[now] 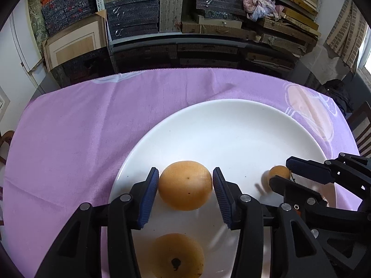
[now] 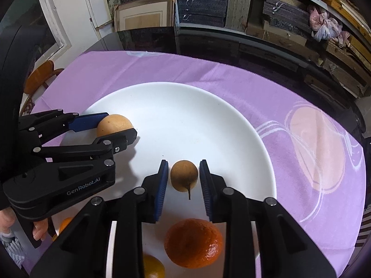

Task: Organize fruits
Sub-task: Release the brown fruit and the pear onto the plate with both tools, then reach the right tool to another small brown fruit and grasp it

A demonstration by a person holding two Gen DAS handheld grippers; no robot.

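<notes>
A large white plate (image 1: 231,127) lies on a purple cloth. My left gripper (image 1: 185,185) is shut on a big tan round fruit (image 1: 185,185) over the plate's near left part; it also shows in the right wrist view (image 2: 113,125). My right gripper (image 2: 183,176) holds a small brown fruit with a stem (image 2: 183,176) between its blue pads, over the plate; this fruit shows in the left wrist view (image 1: 279,172). An orange tangerine (image 2: 193,243) lies below the right gripper. Another tan fruit (image 1: 178,254) lies under the left gripper.
The purple cloth (image 1: 81,139) covers the table, with a pale printed pattern (image 2: 317,148) at the right. A yellow-orange fruit (image 2: 153,267) and another orange one (image 2: 65,227) sit at the near edge. Shelves of boxes (image 1: 174,11) stand behind the table.
</notes>
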